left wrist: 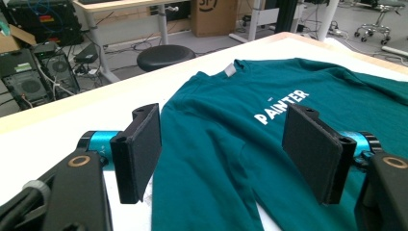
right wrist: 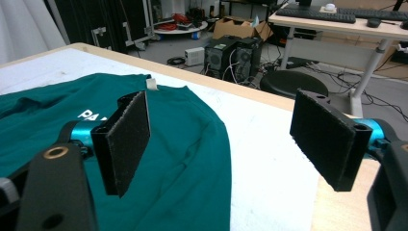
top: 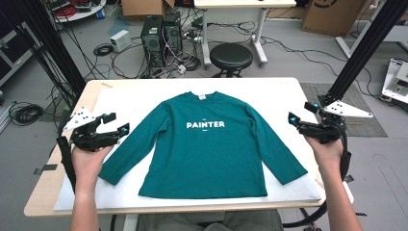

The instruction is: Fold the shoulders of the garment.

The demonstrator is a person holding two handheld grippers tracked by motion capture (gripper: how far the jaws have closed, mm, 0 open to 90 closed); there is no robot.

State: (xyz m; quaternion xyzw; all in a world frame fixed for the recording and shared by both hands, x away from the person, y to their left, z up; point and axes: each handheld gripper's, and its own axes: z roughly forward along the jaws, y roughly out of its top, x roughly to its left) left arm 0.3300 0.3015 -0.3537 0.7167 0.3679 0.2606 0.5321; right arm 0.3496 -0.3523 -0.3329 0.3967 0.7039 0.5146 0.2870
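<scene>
A teal long-sleeved shirt [top: 207, 144] with white "PAINTER" lettering lies flat, front up, on the white table top [top: 284, 94], sleeves spread down and outward. My left gripper [top: 118, 123] hovers open just left of the shirt's left sleeve, nothing between its pads. In the left gripper view the shirt [left wrist: 250, 144] lies beyond and under the open left gripper [left wrist: 226, 144]. My right gripper [top: 298, 113] is open off the shirt's right shoulder, near the table's right edge. The right gripper view shows the shirt [right wrist: 183, 159] past the left pad of the open right gripper [right wrist: 226, 139].
A black round stool [top: 231, 57] stands behind the table, with computer towers [top: 161, 38] and cables on the floor. Black frame posts [top: 368, 45] rise at both back corners. A cardboard box [top: 334, 14] and a desk sit farther back.
</scene>
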